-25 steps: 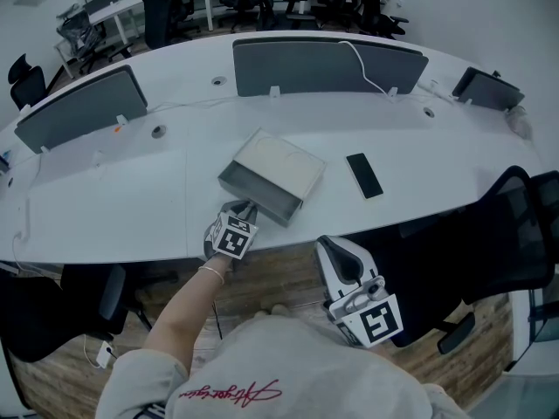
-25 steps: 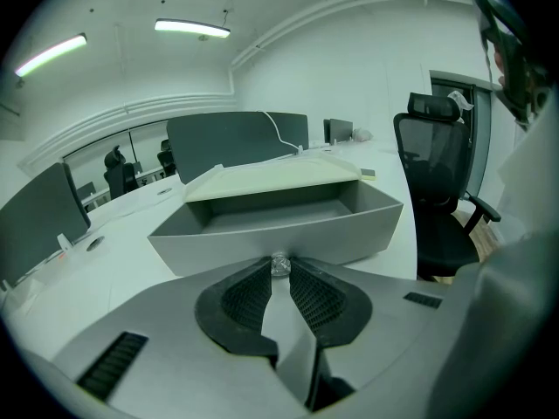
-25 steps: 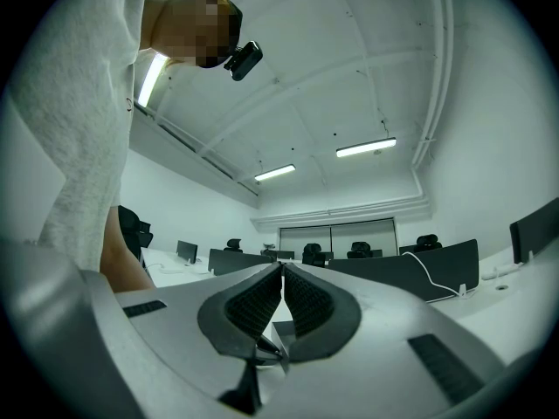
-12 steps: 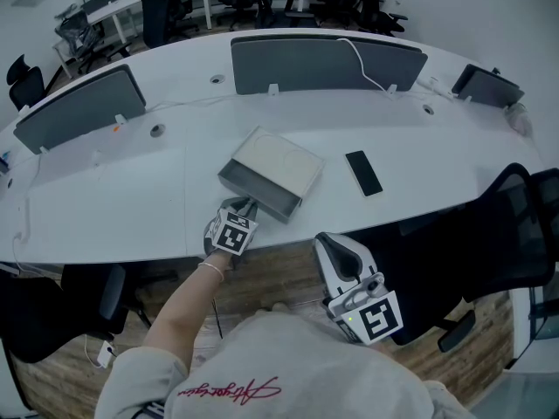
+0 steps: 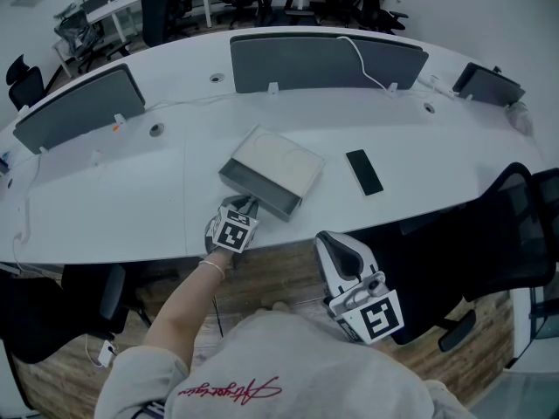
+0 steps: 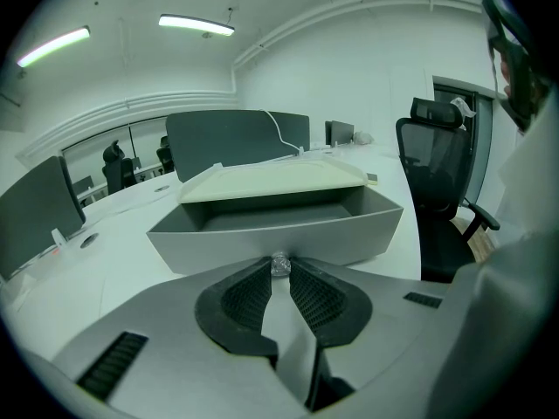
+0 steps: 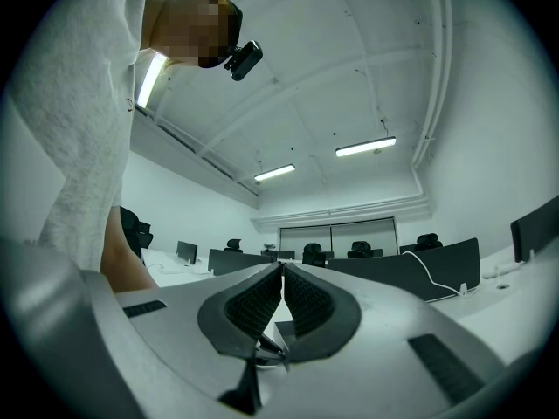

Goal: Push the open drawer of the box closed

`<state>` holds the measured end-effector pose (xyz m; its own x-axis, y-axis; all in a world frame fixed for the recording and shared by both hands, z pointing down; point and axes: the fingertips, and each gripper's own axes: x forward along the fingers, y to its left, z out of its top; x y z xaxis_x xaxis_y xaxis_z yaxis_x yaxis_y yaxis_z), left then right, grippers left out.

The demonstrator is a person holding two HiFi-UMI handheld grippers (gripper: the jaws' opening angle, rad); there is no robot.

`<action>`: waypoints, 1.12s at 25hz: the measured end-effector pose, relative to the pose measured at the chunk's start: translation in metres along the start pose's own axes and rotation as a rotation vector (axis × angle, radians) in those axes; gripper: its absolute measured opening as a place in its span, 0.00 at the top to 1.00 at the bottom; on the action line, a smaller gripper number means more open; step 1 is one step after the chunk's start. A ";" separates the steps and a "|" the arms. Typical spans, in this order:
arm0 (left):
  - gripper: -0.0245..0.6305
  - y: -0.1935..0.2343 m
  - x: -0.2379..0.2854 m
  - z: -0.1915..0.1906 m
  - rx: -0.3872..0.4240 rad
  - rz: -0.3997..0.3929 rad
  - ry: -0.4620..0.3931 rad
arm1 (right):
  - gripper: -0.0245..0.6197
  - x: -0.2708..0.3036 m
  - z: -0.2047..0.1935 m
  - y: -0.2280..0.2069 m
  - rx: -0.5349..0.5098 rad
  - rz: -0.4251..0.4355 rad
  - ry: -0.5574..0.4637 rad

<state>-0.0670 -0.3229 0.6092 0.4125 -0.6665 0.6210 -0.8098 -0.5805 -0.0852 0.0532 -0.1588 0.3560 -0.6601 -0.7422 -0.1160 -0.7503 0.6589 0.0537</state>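
Box [image 5: 278, 164] sits mid-bench [image 5: 131, 208], turned at an angle. Pale top, grey body. Its drawer [image 5: 262, 195] stands pulled out toward 7 o'clock, interior bare as far as can be seen.

Left gripper [image 5: 248, 204] is at 7 o'clock of the box, right at the drawer front, held by an outstretched arm with a bracelet at the wrist. In the left gripper view the drawer [image 6: 275, 227] fills the middle, its front wall just past the jaw tips. The left gripper [image 6: 279, 269] has its jaws drawn in to a narrow gap and pinching a small clear knob [image 6: 279, 263] at the centre of the drawer front. The pale top of the box [image 6: 272, 182] shows behind the open tray.

Right gripper [image 5: 332, 246] is at 5 o'clock of the box, well apart from it, off the bench edge and close to the person's body, over the wood floor. In its own view the right gripper [image 7: 281, 269] points up at ceiling and far wall, jaws pressed together, nothing between them.

Black phone [image 5: 363, 174] lies flat at 3 o'clock of the box, near but not touching. Grey divider panels [image 5: 327, 64] stand at 12 o'clock along the far edge of the bench. Black chair [image 5: 515, 234] at 4 o'clock.
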 end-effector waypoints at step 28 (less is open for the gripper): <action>0.84 0.002 0.013 0.009 -0.001 0.002 0.003 | 0.93 -0.001 0.001 -0.017 0.011 -0.023 -0.009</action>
<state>-0.0589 -0.3371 0.6103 0.4099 -0.6664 0.6228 -0.8109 -0.5789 -0.0857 0.0670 -0.1692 0.3547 -0.6423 -0.7560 -0.1260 -0.7647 0.6431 0.0400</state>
